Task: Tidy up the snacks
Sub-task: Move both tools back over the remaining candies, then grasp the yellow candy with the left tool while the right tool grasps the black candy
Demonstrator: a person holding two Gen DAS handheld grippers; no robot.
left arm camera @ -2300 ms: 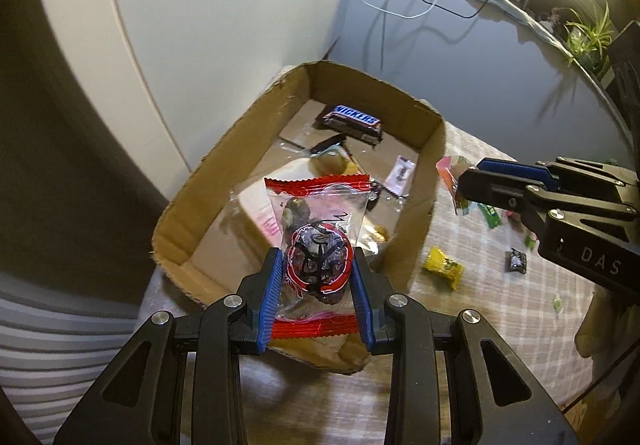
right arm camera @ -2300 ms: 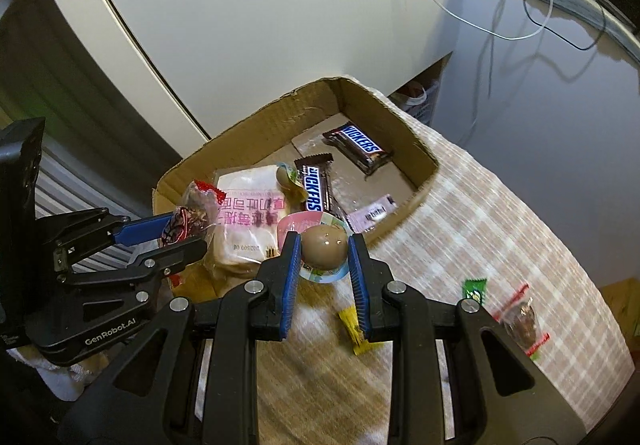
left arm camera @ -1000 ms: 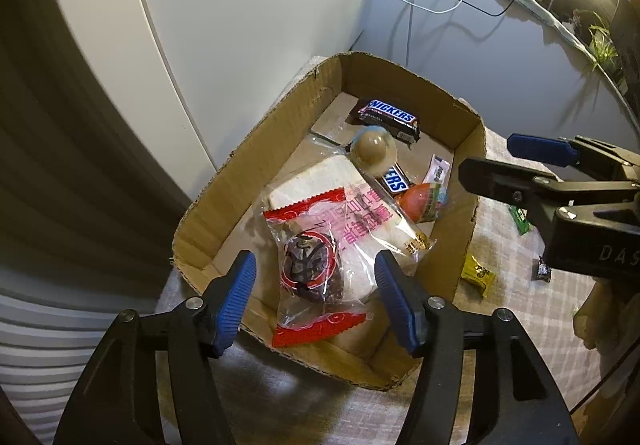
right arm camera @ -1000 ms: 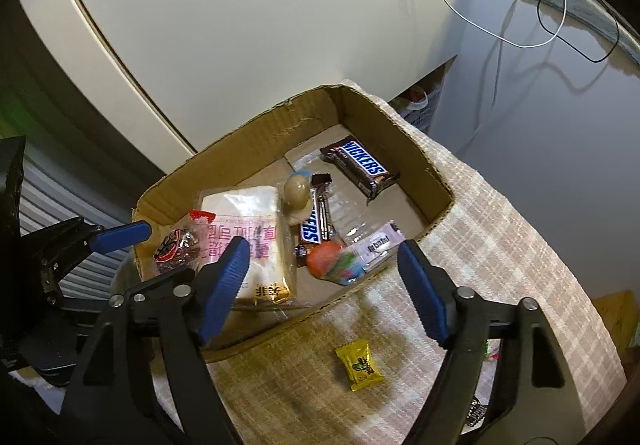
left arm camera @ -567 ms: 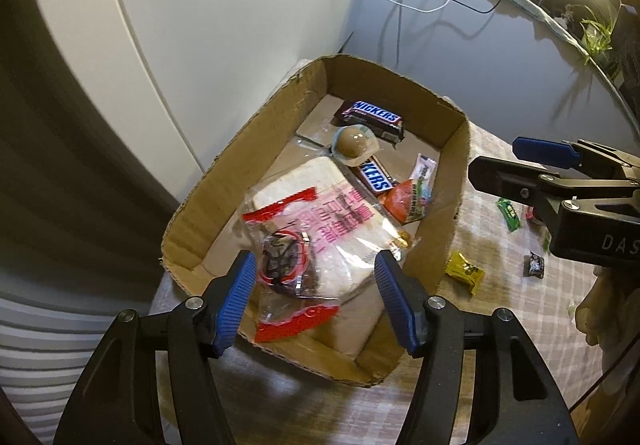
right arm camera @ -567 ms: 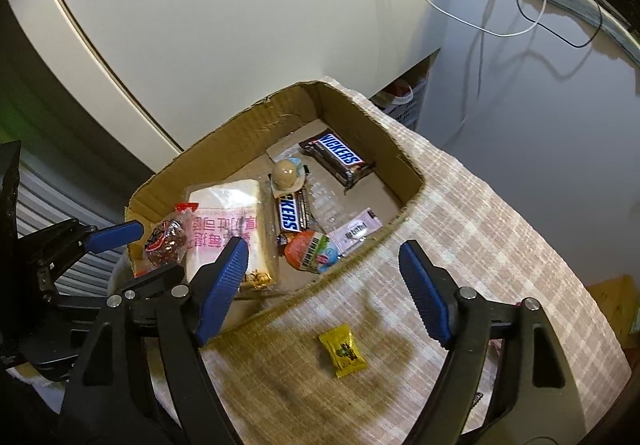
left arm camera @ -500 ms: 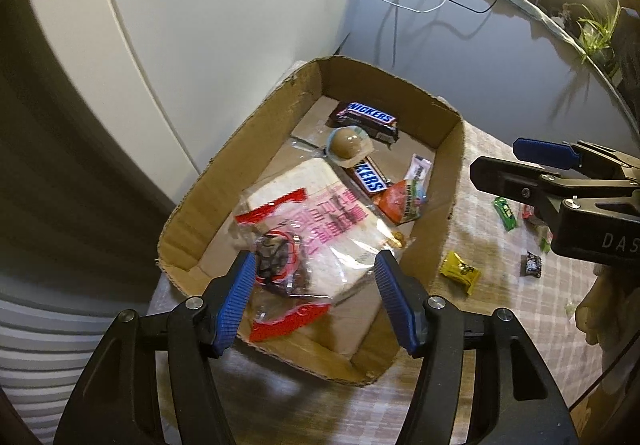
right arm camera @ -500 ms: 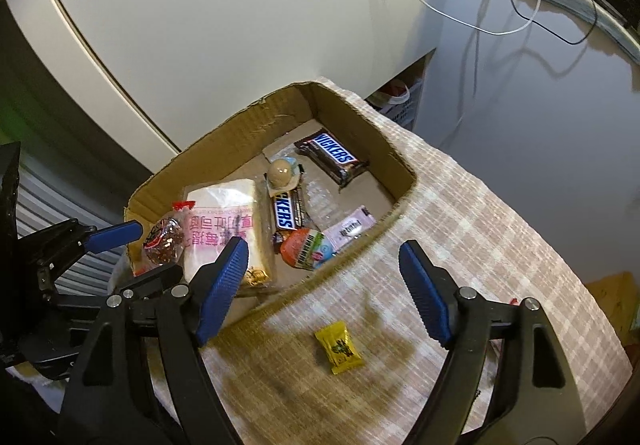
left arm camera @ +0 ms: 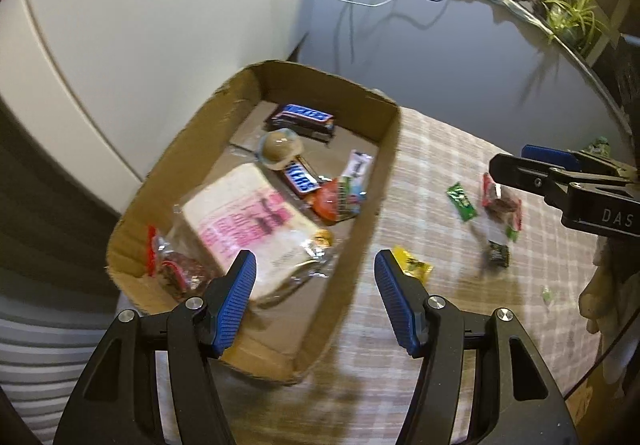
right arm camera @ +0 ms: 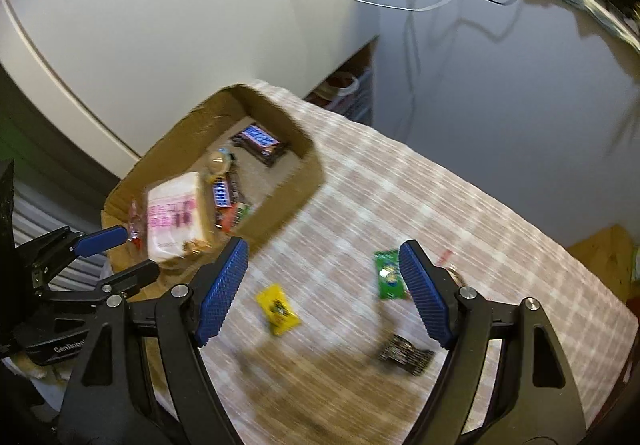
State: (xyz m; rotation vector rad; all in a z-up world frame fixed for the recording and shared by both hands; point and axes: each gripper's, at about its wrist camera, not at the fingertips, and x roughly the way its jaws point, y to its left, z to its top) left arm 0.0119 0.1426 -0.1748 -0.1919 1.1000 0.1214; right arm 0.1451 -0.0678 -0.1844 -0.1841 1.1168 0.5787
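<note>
A shallow corrugated cardboard box [left arm camera: 384, 181] with ragged cut edges sits at the far left corner of the table [left arm camera: 432, 325], which is covered in a woven beige checked cloth. Inside the box, against its far wall, lies a glossy brown Snickers bar [left arm camera: 304, 119]; nearer the middle are a round domed jelly cup [left arm camera: 279, 147], a second, smaller Snickers bar [left arm camera: 302, 181], a slim white sachet [left arm camera: 358, 167] and a rounded orange packet [left arm camera: 334, 199]. A soft square slice of bread in clear film with pink print [left arm camera: 248, 225] fills the near half of the box, and a crinkly red-edged clear packet holding a dark round snack [left arm camera: 172, 265] lies in the box's near left corner. Right of the box, loose on the cloth, are a yellow candy wrapper [right arm camera: 278, 309], a flat green packet [right arm camera: 388, 275] and a small dark wrapper [right arm camera: 404, 355]. The left gripper [left arm camera: 312, 301] hangs over the box's near right wall, its ribbed blue jaws spread and empty. The right gripper [right arm camera: 324, 289] hovers right of the box above the loose candies, jaws spread wide, gripping nothing.
</note>
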